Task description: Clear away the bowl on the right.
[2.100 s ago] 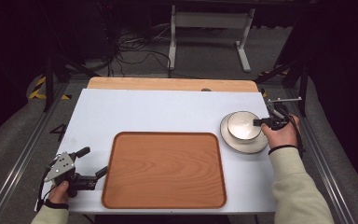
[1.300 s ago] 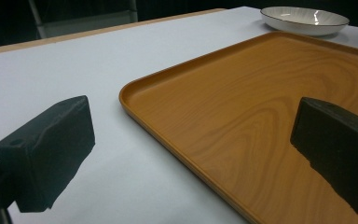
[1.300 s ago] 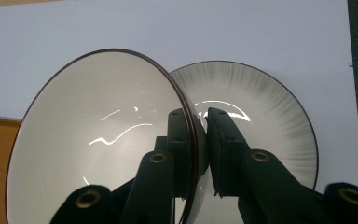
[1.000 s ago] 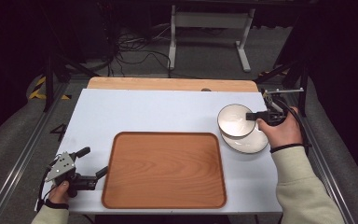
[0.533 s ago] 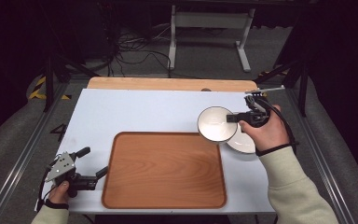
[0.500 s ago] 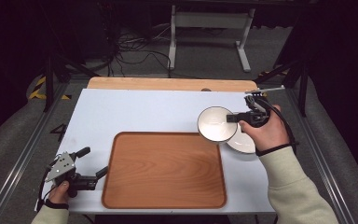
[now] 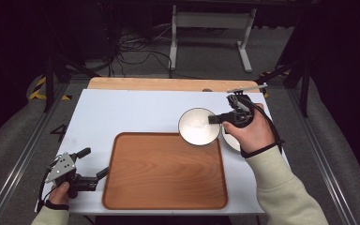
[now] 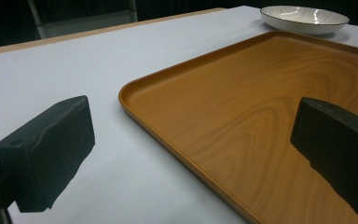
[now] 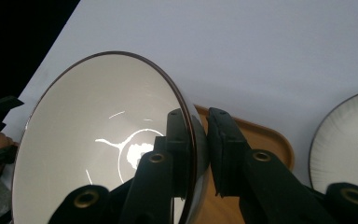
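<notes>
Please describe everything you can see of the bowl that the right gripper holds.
The bowl is round and white inside with a thin dark rim, glossy like glazed ceramic, and empty. The right gripper is shut on its rim, one jaw inside and one outside. It is lifted and tilted, over the far right corner of the wooden tray, beside a plate.

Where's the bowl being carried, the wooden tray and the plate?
bowl (image 7: 198,125), high view, on its white inside.
wooden tray (image 7: 164,173), high view, on its bare floor.
plate (image 8: 304,17), left gripper view, on its inner surface.
</notes>
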Tool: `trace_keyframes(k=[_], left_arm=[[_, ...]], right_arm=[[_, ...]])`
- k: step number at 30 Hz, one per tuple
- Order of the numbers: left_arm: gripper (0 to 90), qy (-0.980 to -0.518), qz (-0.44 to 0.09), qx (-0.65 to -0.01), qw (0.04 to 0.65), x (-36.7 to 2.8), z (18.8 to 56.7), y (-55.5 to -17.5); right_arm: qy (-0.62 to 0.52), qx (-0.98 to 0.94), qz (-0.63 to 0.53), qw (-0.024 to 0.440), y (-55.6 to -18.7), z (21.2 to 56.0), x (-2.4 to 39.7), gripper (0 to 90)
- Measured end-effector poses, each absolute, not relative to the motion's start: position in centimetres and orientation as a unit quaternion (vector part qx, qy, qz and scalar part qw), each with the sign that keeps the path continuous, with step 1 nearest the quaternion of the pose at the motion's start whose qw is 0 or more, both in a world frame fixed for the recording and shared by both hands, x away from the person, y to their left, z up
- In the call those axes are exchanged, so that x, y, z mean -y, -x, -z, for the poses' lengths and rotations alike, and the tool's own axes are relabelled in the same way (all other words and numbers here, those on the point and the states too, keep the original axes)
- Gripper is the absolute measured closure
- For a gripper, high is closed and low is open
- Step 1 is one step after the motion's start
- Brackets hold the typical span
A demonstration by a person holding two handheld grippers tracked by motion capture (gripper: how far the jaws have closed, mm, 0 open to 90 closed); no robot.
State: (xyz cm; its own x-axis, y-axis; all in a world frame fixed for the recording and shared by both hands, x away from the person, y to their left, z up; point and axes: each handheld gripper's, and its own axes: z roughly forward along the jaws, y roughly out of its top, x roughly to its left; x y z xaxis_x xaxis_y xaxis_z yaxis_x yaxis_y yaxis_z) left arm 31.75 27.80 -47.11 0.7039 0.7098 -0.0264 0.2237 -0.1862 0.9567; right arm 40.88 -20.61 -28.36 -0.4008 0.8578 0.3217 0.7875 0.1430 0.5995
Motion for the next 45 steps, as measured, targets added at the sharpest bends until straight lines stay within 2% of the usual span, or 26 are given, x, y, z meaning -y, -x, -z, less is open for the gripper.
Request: trace_keyframes(k=[25,45], left_arm=[[0.4,-0.739,-0.220,-0.314,0.554,-27.8,47.1,-31.7],[0.4,-0.739,-0.220,-0.314,0.554,-27.8,47.1,-31.7]], right_arm=[[-0.497,-0.784,-0.372,0.003,-41.0,29.0,13.4,79.0],[-0.512,-0.787,-0.344,-0.026,-41.9,35.4,12.1,78.9]])
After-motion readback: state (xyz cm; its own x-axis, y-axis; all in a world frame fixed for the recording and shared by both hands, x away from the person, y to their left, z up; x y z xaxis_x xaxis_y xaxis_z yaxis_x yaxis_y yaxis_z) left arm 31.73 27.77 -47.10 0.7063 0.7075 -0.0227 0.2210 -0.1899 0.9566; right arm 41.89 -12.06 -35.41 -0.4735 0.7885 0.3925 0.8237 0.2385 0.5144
